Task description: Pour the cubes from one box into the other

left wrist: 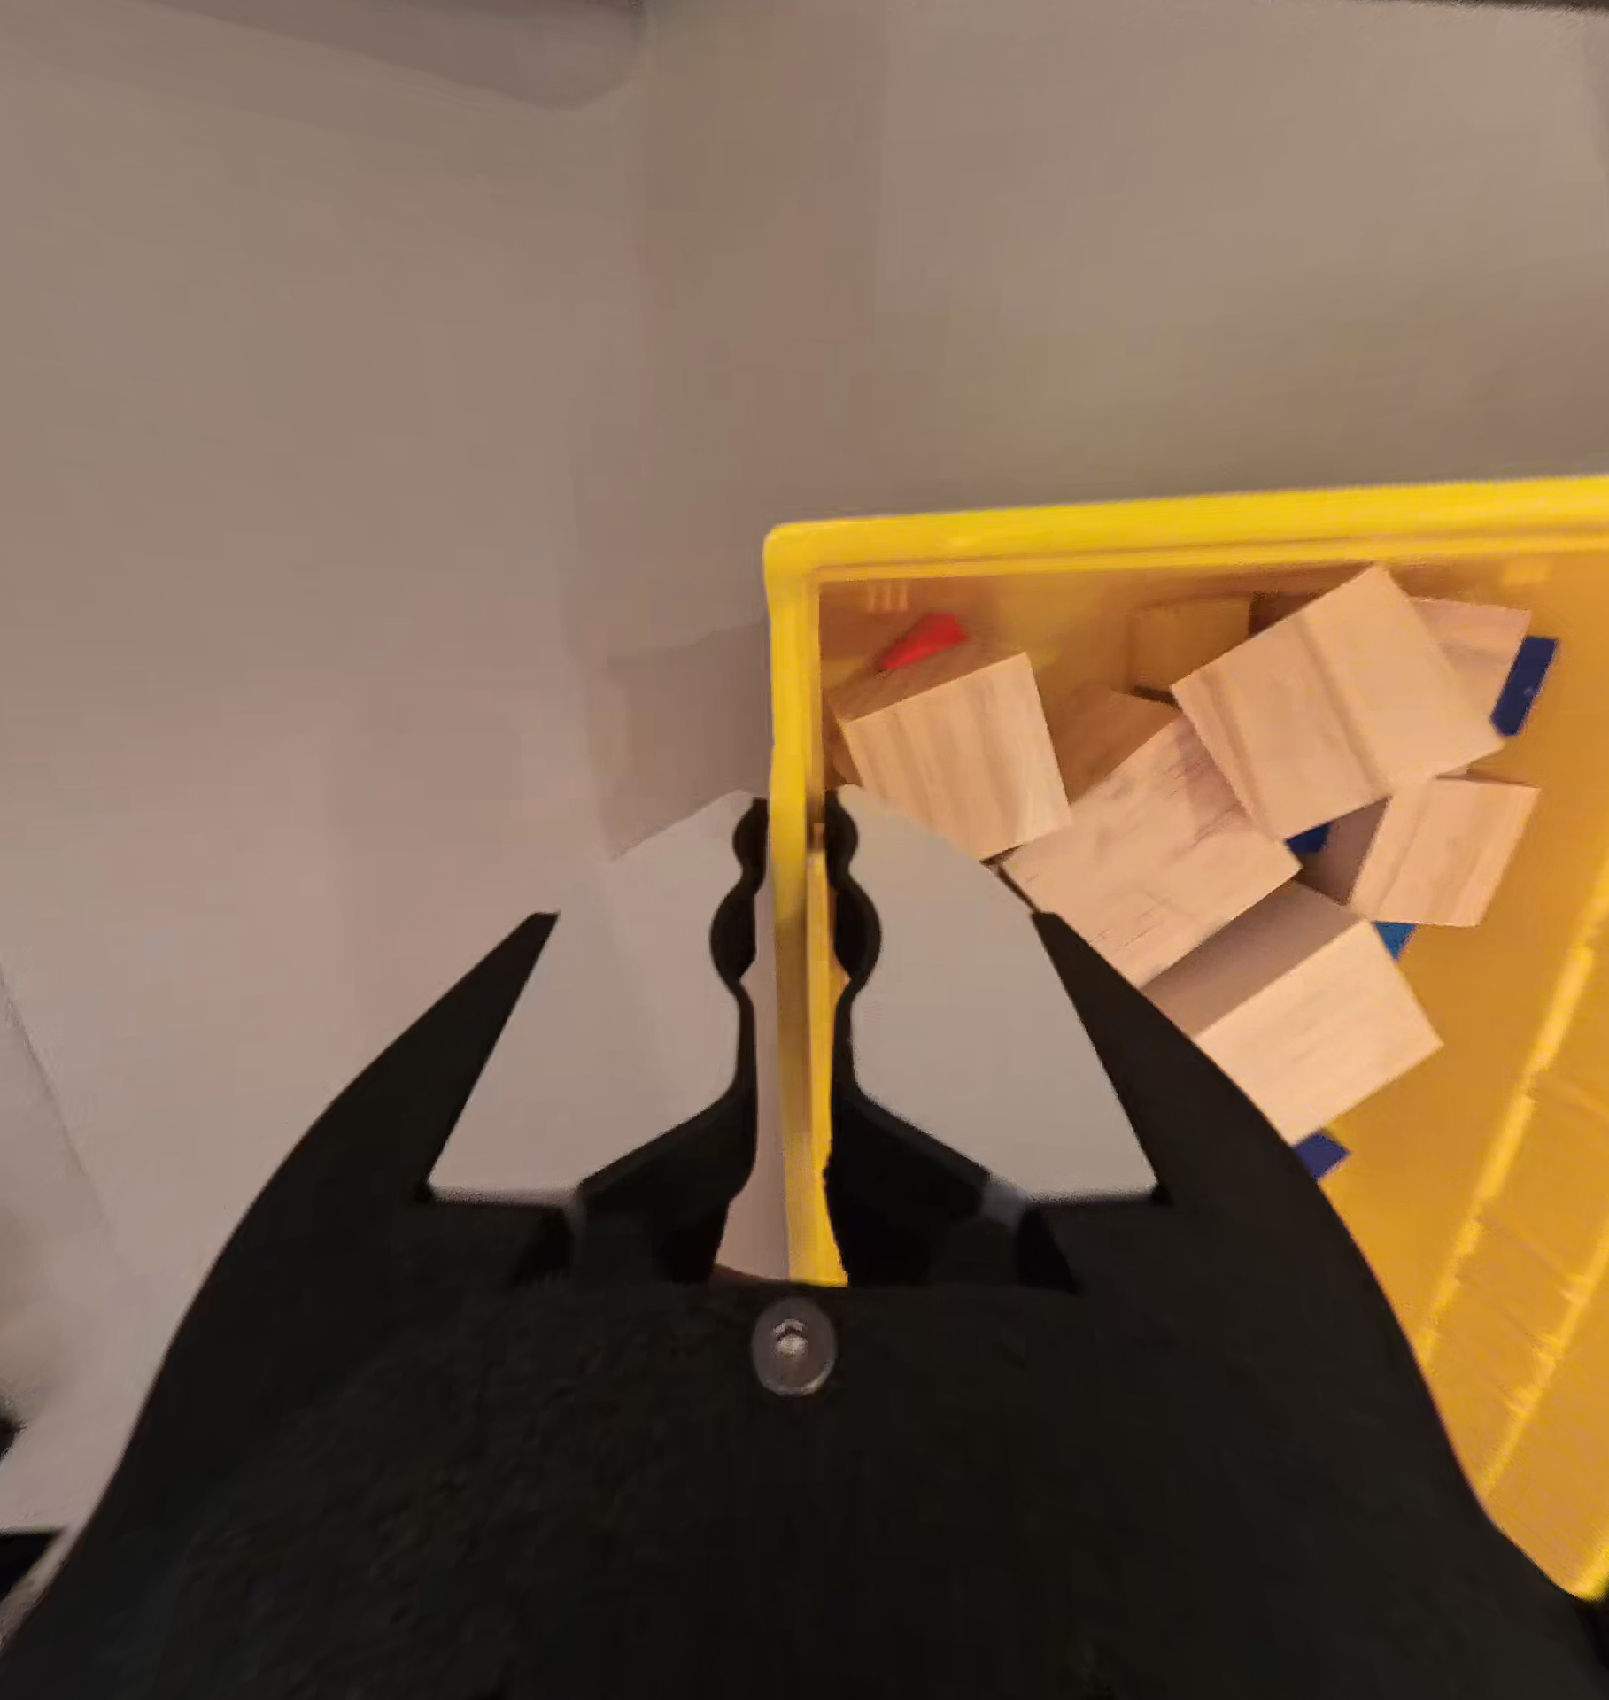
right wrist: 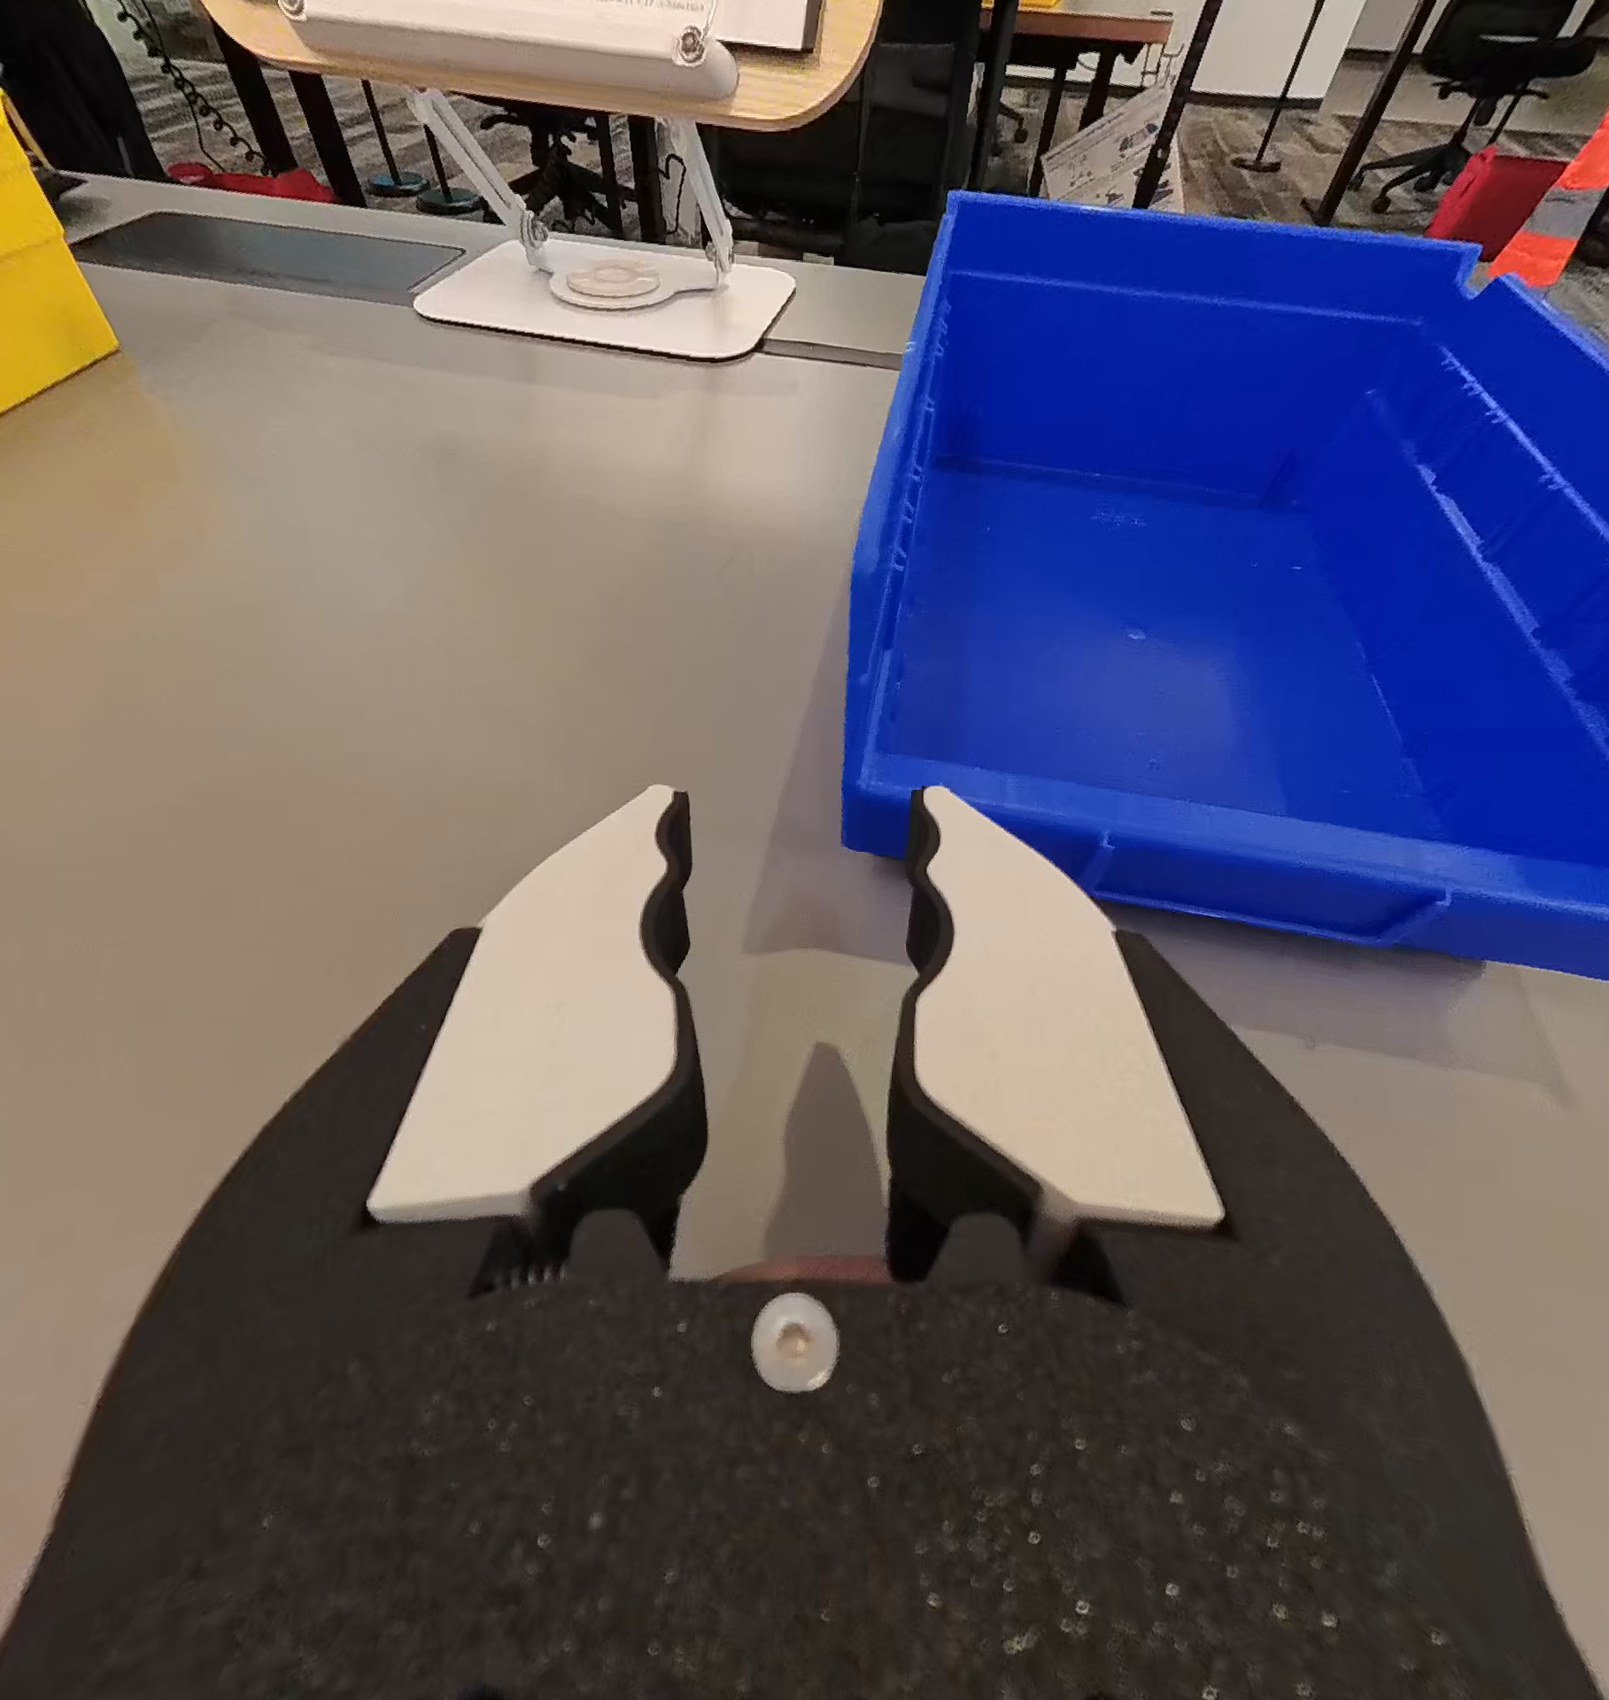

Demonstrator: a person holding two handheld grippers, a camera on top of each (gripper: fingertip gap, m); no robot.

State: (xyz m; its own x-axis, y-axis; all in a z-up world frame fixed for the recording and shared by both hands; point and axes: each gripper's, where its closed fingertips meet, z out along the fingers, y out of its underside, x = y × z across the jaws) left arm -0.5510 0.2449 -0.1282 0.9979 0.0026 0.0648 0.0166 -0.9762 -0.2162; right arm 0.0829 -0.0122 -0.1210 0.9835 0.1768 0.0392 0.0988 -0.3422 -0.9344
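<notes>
Cubes (left wrist: 1150,828) first: pale wooden blocks, some with blue or red faces, heaped loose in the yellow box (left wrist: 1242,534), which looks tilted in the left wrist view. They look light and hard, with smooth faces, so I'd expect them to slide and tumble in a rush once the box tips far enough, and to bounce on hard plastic. The left tool (left wrist: 796,819) is clamped on the yellow box's side wall, one finger outside, one inside, close to a corner. The thin rim looks stiff enough to carry the load, but a hold so near one corner may let the box twist as the weight shifts.

Over on the right, the right tool (right wrist: 798,800) hangs released, jaws apart with nothing between them, above the grey surface (right wrist: 368,644). Its tip is just beside the near corner of the blue box (right wrist: 1150,809), which sits flat on the surface with nothing in it. That moulded front lip looks like the natural place to steady it. The yellow box's edge shows at far left, well apart from the blue one.

Writing? Small raised marks inside both boxes, too small to make out. A white stand (right wrist: 598,294) sits at the back.
</notes>
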